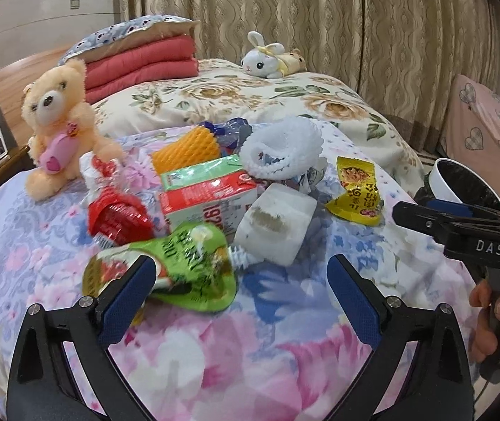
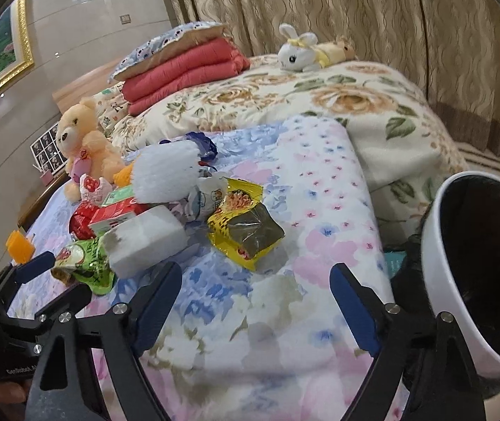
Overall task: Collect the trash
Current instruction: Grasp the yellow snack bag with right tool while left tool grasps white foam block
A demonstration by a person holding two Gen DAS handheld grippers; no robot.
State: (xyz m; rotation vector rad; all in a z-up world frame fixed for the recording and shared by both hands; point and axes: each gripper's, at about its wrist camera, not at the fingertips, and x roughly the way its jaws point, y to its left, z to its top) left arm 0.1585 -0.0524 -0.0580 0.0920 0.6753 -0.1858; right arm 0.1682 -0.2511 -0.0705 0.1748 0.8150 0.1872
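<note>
Trash lies piled on the flowered bedspread (image 1: 267, 333): a green pouch (image 1: 187, 256), a white foam block (image 1: 274, 224), a red-and-white carton (image 1: 211, 200), a red wrapper (image 1: 116, 217), a white foam net (image 1: 281, 147) and a yellow snack bag (image 1: 355, 189). My left gripper (image 1: 240, 261) is open just short of the pile, its left finger overlapping the green pouch's near edge. My right gripper (image 2: 257, 267) is open over bare bedspread, with the yellow snack bag (image 2: 243, 224) just beyond it. A white bin with a black liner (image 2: 439, 263) stands at the bed's right side.
A teddy bear (image 1: 57, 126) sits left of the pile, with an orange foam net (image 1: 187, 147) behind the carton. Folded red blankets (image 1: 141, 66) and a bunny plush (image 1: 267, 56) lie farther back. Curtains close off the far side. A hand (image 1: 488, 315) holds the right gripper.
</note>
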